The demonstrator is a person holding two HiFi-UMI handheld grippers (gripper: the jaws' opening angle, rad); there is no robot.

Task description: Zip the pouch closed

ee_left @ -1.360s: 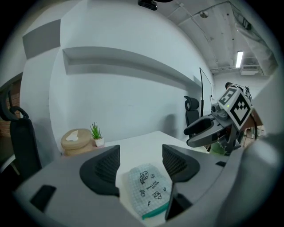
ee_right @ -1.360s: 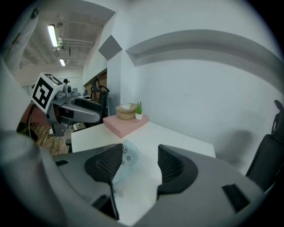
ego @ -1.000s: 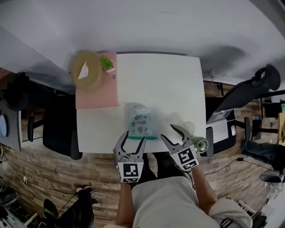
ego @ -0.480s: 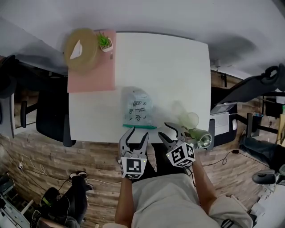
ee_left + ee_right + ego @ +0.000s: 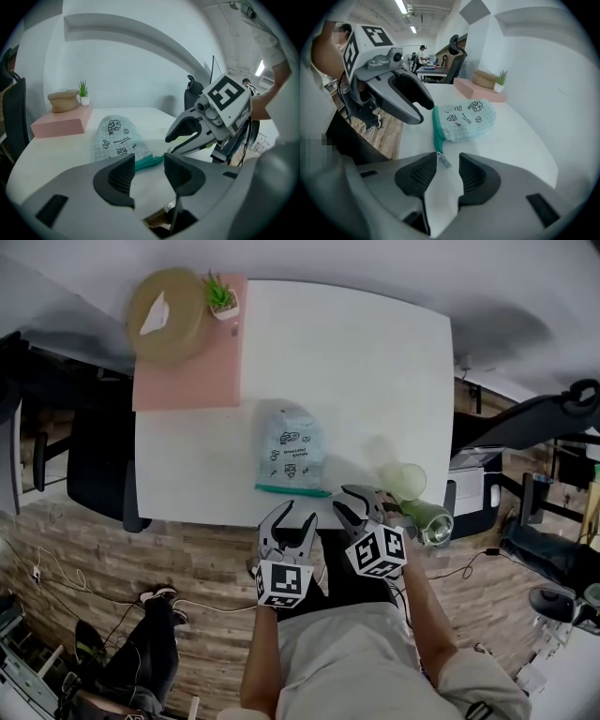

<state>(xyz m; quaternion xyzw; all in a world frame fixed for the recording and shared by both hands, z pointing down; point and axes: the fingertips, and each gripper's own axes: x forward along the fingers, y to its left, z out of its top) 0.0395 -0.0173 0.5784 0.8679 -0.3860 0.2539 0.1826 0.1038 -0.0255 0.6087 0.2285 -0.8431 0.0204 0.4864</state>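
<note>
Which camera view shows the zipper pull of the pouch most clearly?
The right gripper view: the zipper pull lies close to the camera, at the end of the teal zipper. The left gripper view shows only part of that zipper. The head view shows the pouch too small to find the pull.

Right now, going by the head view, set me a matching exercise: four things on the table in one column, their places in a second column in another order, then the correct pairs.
Things:
1. pouch
2. potted plant
3. cup
4. pink block

Places:
A. near the front right corner of the table
B. on top of another item, beside the tan round container
C. at the table's far left corner
D. mid-table, with its teal zipper edge toward the person

Pairs: 1-D, 2-B, 3-A, 4-C.
</note>
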